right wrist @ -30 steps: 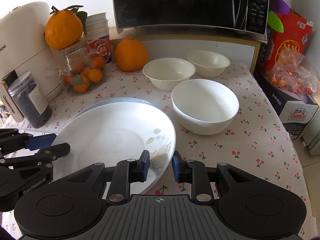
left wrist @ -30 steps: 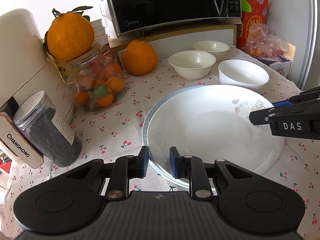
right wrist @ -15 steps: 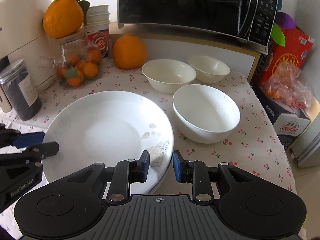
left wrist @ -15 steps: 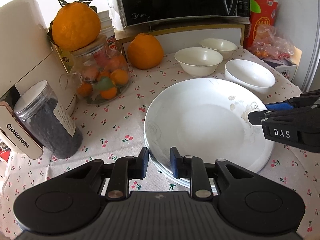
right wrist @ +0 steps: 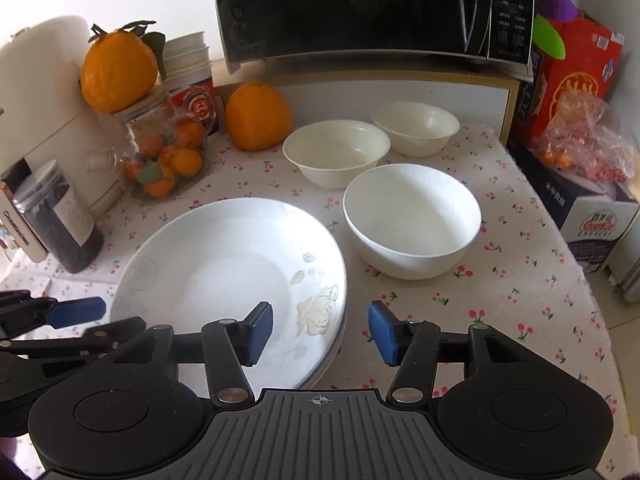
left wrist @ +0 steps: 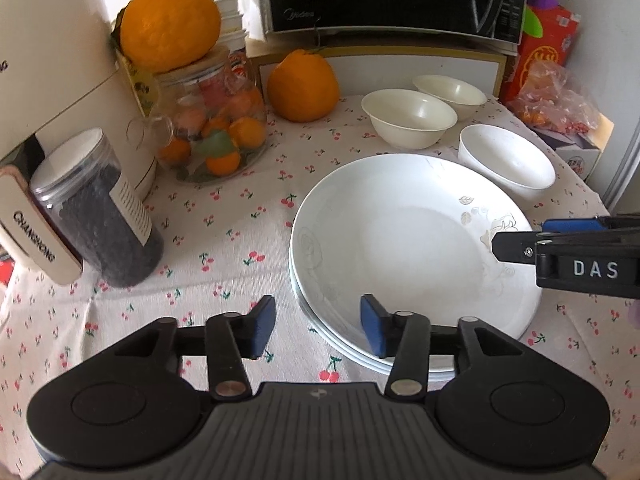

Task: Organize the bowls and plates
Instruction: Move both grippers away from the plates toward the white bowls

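A white plate (left wrist: 408,248) with a pale flower print lies on top of a stack of plates (left wrist: 340,346) on the cherry-print tablecloth. My left gripper (left wrist: 318,320) is at its near-left rim. The jaws are opening; the rim passes between them and the pads do not touch it. My right gripper (right wrist: 320,322) straddles the plate's (right wrist: 224,280) right rim, its jaws also opening and clear of the plate. A deep white bowl (right wrist: 412,224) stands just right of the stack. Two cream bowls (right wrist: 336,152) (right wrist: 416,124) sit behind it.
A microwave (right wrist: 360,8) stands at the back on a shelf. A large orange (right wrist: 258,116), a glass jar of small oranges (right wrist: 168,156), a dark-filled jar (left wrist: 96,208) and a white appliance (left wrist: 44,68) crowd the left. Boxes and a bag (right wrist: 580,144) line the right.
Both grippers were shut on the plate's rim, holding it over the lower plate. It came down onto the stack, and both sets of jaws have now spread off the rim.
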### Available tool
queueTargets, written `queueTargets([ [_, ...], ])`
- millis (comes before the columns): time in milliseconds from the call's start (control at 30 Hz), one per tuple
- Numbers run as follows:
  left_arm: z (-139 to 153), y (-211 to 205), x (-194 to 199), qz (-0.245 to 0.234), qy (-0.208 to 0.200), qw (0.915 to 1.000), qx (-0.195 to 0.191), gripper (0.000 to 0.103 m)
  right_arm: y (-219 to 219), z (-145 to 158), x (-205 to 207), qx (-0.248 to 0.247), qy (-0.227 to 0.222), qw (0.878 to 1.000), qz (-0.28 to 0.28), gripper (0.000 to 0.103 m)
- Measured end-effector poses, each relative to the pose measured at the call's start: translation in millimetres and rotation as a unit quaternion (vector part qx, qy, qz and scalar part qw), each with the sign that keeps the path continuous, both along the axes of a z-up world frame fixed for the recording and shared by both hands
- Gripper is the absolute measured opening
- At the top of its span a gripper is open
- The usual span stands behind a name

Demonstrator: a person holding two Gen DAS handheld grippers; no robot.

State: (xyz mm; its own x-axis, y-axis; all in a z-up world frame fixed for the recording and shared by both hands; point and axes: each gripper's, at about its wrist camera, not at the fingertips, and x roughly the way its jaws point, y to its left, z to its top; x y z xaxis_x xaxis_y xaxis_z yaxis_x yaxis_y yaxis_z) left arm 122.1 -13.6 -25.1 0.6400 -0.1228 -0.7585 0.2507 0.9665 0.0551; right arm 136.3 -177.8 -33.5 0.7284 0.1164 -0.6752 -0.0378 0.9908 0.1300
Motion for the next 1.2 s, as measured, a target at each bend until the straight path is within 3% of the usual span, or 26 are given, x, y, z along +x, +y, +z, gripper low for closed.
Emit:
queueTargets([
  [200,4,-4,-3,0.013,0.002,0.9999,-0.003,0.071,-12,3,-5,0.024,-0.002,1.000,0.002,0.067],
  [467,6,-9,-3,0.028,0.014,0.9994,-0.012,0.095,-36,8,-12,0.056,-0.008,0.998,-0.004,0.079],
  [833,10,-19,-5,0.048,0.022,0.9983,-0.026,0.102,-56,16,-18,0.075,-0.023,0.997,-0.007,0.088],
  [1200,29,-40,11,0.042,-0.024,0.9989,0.002,0.102,-82,17,-11,0.087,-0.038,0.994,-0.052,0.097],
])
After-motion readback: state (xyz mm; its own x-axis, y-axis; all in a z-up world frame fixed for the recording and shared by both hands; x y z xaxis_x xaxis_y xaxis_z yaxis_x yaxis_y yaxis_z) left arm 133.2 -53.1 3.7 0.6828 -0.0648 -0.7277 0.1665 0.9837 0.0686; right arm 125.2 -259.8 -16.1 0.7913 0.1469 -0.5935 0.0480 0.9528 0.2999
